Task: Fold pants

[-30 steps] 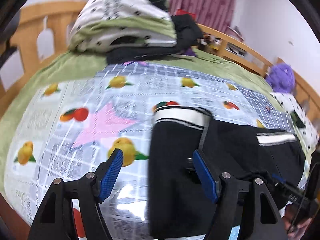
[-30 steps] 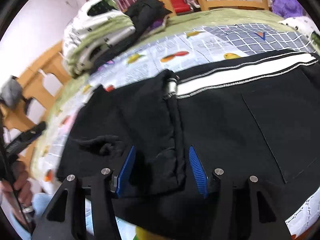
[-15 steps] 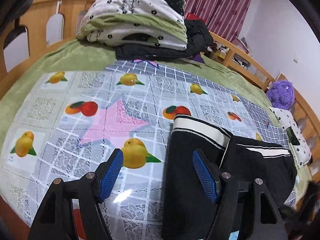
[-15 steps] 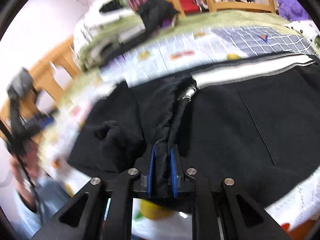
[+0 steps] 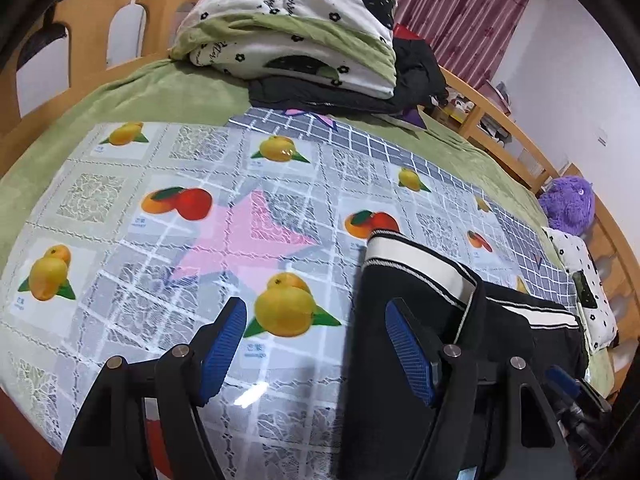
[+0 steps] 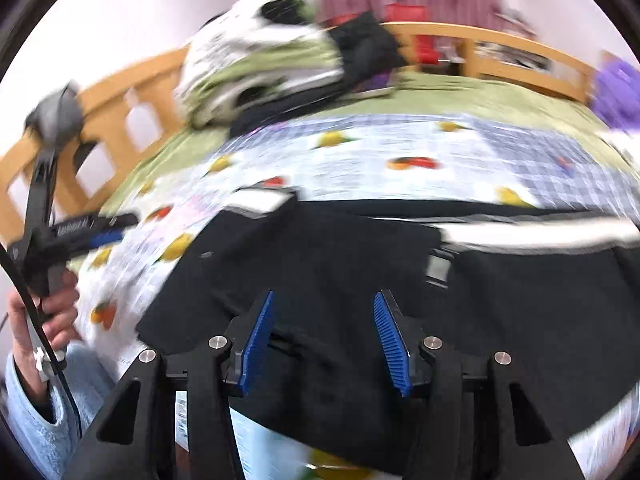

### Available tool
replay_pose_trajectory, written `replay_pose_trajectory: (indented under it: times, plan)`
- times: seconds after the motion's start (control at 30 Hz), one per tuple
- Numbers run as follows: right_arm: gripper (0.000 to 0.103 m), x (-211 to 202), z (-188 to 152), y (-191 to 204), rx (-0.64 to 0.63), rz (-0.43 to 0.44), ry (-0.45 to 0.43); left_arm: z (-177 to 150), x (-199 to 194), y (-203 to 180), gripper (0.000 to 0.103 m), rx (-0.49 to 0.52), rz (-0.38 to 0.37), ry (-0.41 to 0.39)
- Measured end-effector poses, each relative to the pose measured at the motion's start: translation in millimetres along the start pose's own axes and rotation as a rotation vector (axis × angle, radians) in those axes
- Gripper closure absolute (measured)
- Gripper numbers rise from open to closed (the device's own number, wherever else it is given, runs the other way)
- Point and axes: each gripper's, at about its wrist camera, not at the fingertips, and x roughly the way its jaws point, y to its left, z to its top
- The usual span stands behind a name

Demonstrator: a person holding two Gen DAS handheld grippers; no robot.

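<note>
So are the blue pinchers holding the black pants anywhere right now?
No. The left gripper is open over the tablecloth. The right gripper is opening above the pants; its pads press on nothing.

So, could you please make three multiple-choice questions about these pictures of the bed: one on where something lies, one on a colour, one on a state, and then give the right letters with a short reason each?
1. Where is the purple plush toy?
A. on the folded quilt
B. at the far right side of the bed, by the wooden rail
C. on the pants

2. What colour is the band on the black pants?
A. white
B. red
C. yellow

3. How does the left gripper stand?
A. shut on the pants
B. shut on the fruit-print cover
C. open, holding nothing

Answers:
1 B: the toy sits by the wooden rail at the right, far from the folded quilt.
2 A: a white band with dark edging runs along the pants' top.
3 C: its blue pads stand apart above the fruit-print cover, with no cloth pinched.
</note>
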Motion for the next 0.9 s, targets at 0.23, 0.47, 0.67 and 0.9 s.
replay_pose_trajectory:
  times: [0.23,0.47,0.67,0.9]
  plan:
    - [0.071,86,-21,71,-0.274,-0.065,0.178,8,-1,26,0.033,-0.076,0.002,-0.013]
    - [0.096,43,5,47,-0.134,-0.069,0.022,9,1,35,0.033,-0.099,-0.042,0.009]
    - [0.084,27,34,-66,0.184,-0.195,-0.006,6,5,26,0.033,-0.068,-0.034,0.024]
    - [0.049,15,-10,-114,0.334,-0.130,0.014,-1,9,6,0.033,0.002,0.011,0.027]
